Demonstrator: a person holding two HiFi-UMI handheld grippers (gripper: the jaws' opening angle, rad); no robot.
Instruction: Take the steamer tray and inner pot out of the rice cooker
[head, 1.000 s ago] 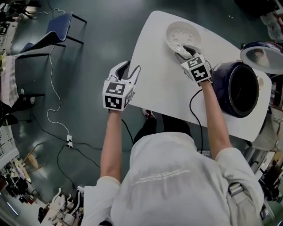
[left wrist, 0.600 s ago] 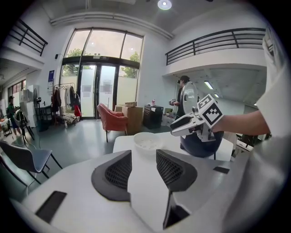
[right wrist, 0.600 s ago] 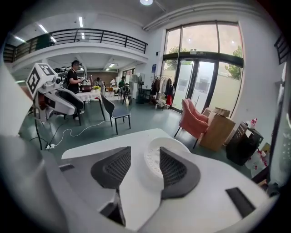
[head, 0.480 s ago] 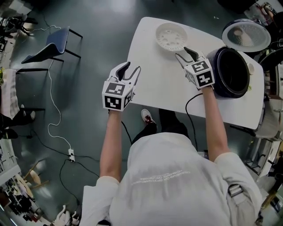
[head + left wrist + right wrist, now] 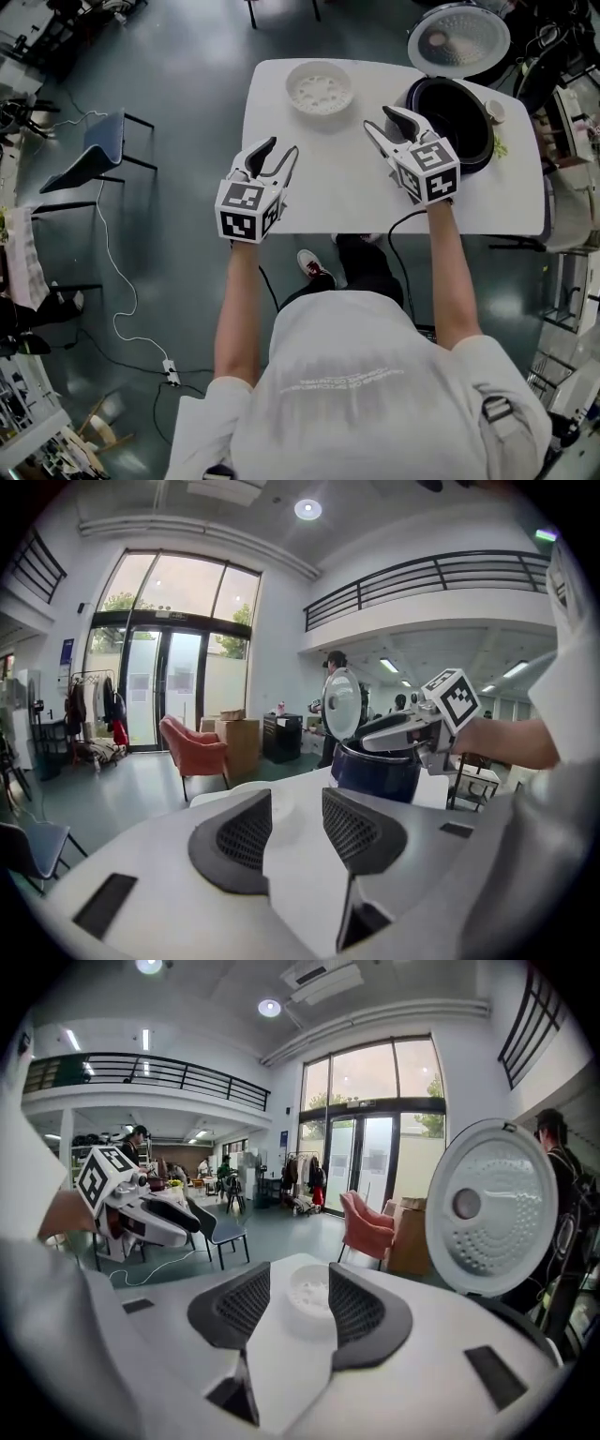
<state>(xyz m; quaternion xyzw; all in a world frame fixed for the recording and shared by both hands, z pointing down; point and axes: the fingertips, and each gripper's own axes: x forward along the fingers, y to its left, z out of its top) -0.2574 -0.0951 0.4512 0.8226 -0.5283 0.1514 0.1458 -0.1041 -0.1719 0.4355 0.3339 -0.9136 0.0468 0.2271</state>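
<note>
left gripper (image 5: 284, 145): held up over the near left corner of the table (image 5: 319, 192), pointing away from the person; marker cube on its back faces the head camera
left fingers: apart, nothing between them; only bare tabletop shows in the gap in the left gripper view
right gripper (image 5: 377, 118): above the table, just in front of the rice cooker (image 5: 457, 112), tips close to its rim but not touching
right fingers: apart, gripping nothing; in the right gripper view the steamer tray sits in the gap but far off on the table, clear of the pads
steamer tray (image 5: 320, 87): white, round, holes in the bottom; out of the cooker, flat on the table near the far edge, left of the cooker and well apart from both grippers
rice cooker: dark blue body at the far right of the table, open
lid (image 5: 458, 39): swung up and back, pale perforated inner face showing
inner pot: inside of the cooker reads as one dark hollow; cannot tell the pot apart from the body
person: white shirt, both forearms stretched out over the near table edge
floor: dark; blue chair (image 5: 89, 159) to the left, white cable (image 5: 114, 281) running across it
background: pink armchair (image 5: 370, 1225) near glass doors
</note>
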